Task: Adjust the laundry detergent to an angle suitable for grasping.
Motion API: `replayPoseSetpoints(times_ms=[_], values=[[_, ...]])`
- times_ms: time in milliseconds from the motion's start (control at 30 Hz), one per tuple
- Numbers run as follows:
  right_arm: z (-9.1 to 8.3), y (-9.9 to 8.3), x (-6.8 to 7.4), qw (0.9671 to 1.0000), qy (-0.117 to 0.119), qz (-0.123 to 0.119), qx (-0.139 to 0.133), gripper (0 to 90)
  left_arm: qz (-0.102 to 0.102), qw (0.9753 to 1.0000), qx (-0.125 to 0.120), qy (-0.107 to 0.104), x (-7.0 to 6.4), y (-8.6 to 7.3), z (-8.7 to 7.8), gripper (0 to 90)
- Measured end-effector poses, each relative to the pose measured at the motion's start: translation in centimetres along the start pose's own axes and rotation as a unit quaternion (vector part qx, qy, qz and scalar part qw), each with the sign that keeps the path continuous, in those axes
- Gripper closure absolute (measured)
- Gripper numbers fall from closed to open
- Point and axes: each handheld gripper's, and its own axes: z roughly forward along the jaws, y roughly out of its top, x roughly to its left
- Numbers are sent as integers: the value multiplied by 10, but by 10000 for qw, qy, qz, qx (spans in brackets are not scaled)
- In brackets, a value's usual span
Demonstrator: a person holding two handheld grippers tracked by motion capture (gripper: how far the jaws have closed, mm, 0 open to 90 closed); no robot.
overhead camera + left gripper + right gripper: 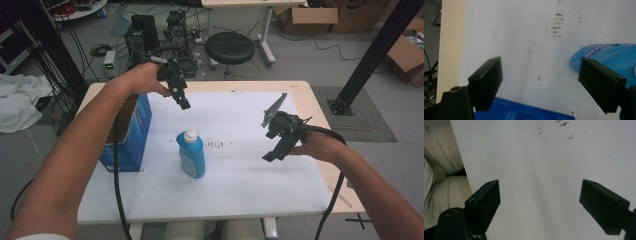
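A blue bottle [192, 155] with a white cap stands upright near the middle of the white table sheet [240, 180]. My left gripper [181, 100] hangs open above the sheet, behind and left of the bottle, empty. In the left gripper view the bottle [604, 53] lies behind my right jaw, with the gripper [540, 83] open over the sheet. My right gripper [272, 152] hovers open to the right of the bottle, empty. The right gripper view has its jaws spread wide over bare white sheet [541, 170], the gripper [539, 207] holding nothing.
An open blue cardboard box [127, 132] stands at the table's left edge, and its top [524, 112] shows below my left jaws. Brown smudges [215, 145] mark the sheet beside the bottle. Beyond the table are a black stool [230, 47], cables and cardboard boxes [307, 17].
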Motion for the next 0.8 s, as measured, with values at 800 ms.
replayPoseSetpoints(times_ms=[800], values=[[32,-7,46,9686,-802,858,-2192,157,51,10000,5,71,-2,-1,1,205]])
